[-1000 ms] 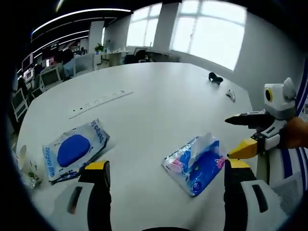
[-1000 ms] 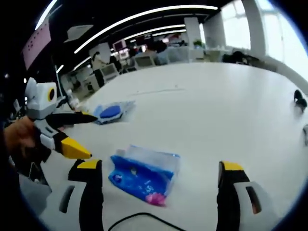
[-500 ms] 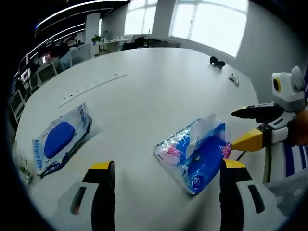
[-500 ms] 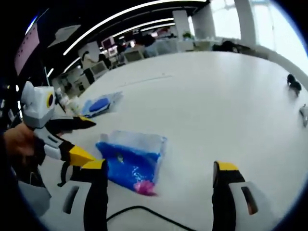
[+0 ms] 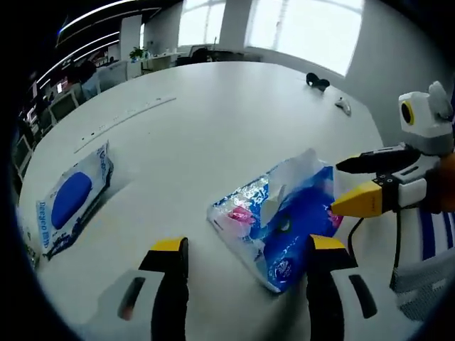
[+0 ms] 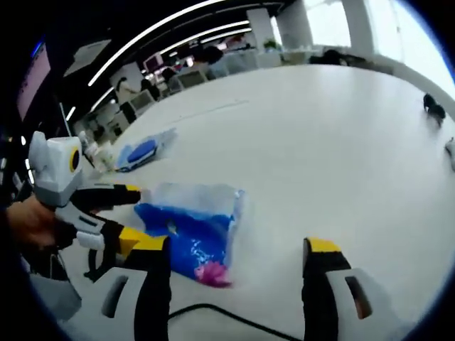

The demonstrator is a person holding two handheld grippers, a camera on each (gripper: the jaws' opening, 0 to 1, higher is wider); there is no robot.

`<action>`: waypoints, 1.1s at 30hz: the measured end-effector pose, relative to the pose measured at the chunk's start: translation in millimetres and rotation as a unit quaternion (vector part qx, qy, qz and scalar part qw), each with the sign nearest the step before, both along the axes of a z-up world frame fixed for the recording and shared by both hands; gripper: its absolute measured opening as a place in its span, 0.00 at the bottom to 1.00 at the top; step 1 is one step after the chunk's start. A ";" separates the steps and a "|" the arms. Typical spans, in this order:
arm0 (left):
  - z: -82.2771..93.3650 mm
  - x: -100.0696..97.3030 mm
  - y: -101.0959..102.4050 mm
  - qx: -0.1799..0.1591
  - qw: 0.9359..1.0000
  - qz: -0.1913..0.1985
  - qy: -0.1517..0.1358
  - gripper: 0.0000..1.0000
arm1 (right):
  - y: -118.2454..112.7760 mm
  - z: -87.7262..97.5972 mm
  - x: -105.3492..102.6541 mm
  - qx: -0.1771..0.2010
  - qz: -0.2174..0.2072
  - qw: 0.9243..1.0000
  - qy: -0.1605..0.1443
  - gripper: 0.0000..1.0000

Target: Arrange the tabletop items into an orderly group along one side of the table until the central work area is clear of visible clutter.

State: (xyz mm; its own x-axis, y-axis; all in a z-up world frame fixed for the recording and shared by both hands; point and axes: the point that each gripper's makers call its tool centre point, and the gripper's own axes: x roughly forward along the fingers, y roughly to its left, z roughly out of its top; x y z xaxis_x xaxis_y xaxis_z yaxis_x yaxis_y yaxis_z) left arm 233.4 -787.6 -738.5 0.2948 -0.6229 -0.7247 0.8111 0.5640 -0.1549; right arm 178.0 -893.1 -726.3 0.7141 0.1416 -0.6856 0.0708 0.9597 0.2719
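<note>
A blue tissue pack (image 5: 284, 220) lies flat, just ahead of the left hand-held gripper (image 5: 242, 250), white tissue poking up. A blue-and-white wipes pack (image 5: 71, 199) lies flat, well off to that gripper's left.

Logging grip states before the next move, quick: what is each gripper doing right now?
Left gripper: open, jaws either side of the blue tissue pack, not clamping it.
Right gripper: open, holding nothing, beside the same pack.

The left gripper's (image 6: 114, 213) jaw hides the tissue pack's (image 6: 192, 227) near corner; 2 small dark objects (image 5: 318, 82) stay unidentifiable.
</note>
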 end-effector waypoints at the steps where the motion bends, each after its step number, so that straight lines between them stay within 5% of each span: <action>1: 0.0 -0.5 0.4 0.001 1.000 0.001 0.000 0.60 | 1.5 -0.2 0.8 0.001 0.001 1.000 -0.001 0.67; 11: -0.7 1.9 4.0 0.003 1.000 0.014 -0.006 0.41 | 12.6 2.2 7.3 0.001 0.015 1.000 -0.006 0.38; 15: -0.4 -4.5 3.4 0.002 1.000 0.015 -0.004 0.28 | 9.6 2.1 6.6 -0.002 0.006 1.000 -0.004 0.14; 18: -0.2 -6.3 4.4 0.006 1.000 0.016 -0.006 0.27 | 8.1 3.5 4.7 -0.001 0.000 1.000 0.000 0.05; 33: 17.8 6.5 15.7 -0.005 0.999 0.044 -0.011 0.10 | 13.6 21.0 8.0 0.032 -0.029 0.999 -0.002 0.00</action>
State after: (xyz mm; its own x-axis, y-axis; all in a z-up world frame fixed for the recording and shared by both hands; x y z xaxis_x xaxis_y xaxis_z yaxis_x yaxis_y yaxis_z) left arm 239.9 -771.9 -720.7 0.3642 -0.6017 -0.7109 0.7620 0.6314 -0.1439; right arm 186.0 -879.5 -705.4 0.7252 0.1440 -0.6734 0.1245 0.9343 0.3339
